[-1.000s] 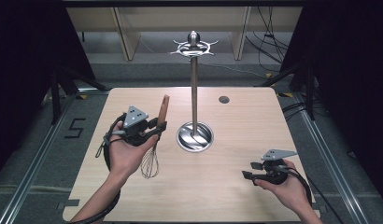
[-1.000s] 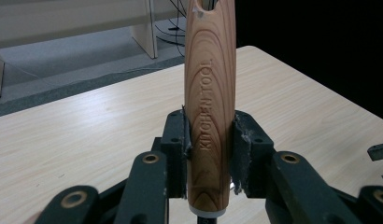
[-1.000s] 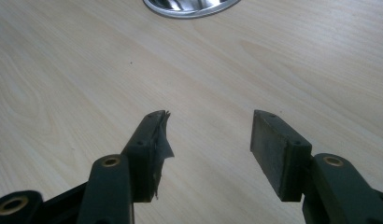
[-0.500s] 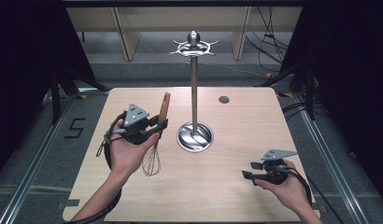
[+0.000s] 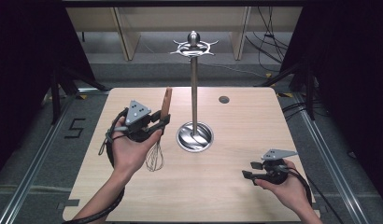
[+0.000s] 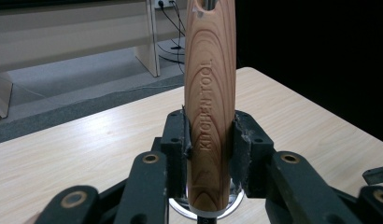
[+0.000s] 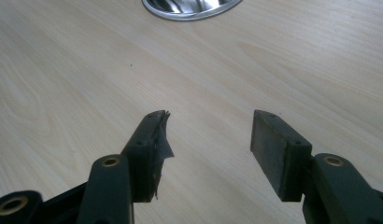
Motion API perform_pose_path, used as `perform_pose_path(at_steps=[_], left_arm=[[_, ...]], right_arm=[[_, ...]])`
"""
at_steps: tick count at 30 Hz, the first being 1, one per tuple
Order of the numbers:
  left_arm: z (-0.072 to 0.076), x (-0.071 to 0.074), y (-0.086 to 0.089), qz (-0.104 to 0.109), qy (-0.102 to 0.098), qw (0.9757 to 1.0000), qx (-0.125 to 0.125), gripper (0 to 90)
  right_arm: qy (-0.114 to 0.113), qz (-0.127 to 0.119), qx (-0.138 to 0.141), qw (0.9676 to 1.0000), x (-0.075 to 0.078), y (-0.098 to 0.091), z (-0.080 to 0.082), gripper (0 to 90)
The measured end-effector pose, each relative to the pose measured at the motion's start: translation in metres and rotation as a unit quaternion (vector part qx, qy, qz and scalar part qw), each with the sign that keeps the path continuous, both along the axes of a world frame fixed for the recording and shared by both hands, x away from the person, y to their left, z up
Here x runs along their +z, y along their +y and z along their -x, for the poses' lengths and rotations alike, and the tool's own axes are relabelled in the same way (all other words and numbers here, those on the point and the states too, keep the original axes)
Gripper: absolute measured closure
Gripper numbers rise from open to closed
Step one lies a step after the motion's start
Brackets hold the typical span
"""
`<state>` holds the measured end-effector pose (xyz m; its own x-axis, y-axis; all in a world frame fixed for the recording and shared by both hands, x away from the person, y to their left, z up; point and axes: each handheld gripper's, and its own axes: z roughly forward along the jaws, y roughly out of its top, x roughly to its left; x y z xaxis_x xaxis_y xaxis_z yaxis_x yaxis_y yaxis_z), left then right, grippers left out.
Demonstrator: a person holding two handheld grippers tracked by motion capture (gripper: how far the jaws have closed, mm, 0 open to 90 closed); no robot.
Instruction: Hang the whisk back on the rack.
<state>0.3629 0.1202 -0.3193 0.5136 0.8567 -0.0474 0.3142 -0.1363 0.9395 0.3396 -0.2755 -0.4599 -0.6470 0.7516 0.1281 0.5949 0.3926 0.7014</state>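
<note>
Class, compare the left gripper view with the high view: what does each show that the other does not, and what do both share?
Left gripper view alone: the words KITCHEN TOOL pressed into the whisk's wooden handle, and the pads clamped on either side of it.

High view alone: the whisk's wire head hanging below the left gripper, the stand with its hooked top, the right gripper open and holding nothing, and both hands.

Both: the handle gripped upright, the table, and the stand's round base.

We see the pale bench (image 5: 217, 186) evenly lit from overhead, dark surroundings either side. Glare shines on the steel stand base (image 5: 195, 136). Both gripper views look soft, slightly blurred up close.
</note>
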Motion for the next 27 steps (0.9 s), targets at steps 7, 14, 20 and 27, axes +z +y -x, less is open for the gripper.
perform_pose_path(at_steps=[7,14,20,27], left_arm=[[-0.001,0.003,-0.003,0.0,-0.006,1.0,-0.002,67.9],[-0.001,0.009,-0.006,0.003,-0.014,0.9999,-0.003,67.9],[-0.002,0.013,-0.009,0.003,-0.019,0.9998,0.0,67.9],[-0.003,0.015,-0.013,0.002,-0.022,0.9997,-0.001,67.9]], right_arm=[[0.012,-0.008,-0.006,0.9999,0.0,0.001,0.001,46.4],[0.0,-0.002,0.0,1.0,0.0,0.0,0.0,46.3],[0.022,-0.013,-0.011,0.9996,0.001,0.001,0.003,46.3],[0.007,-0.009,-0.005,0.9999,0.0,0.002,0.002,46.1]])
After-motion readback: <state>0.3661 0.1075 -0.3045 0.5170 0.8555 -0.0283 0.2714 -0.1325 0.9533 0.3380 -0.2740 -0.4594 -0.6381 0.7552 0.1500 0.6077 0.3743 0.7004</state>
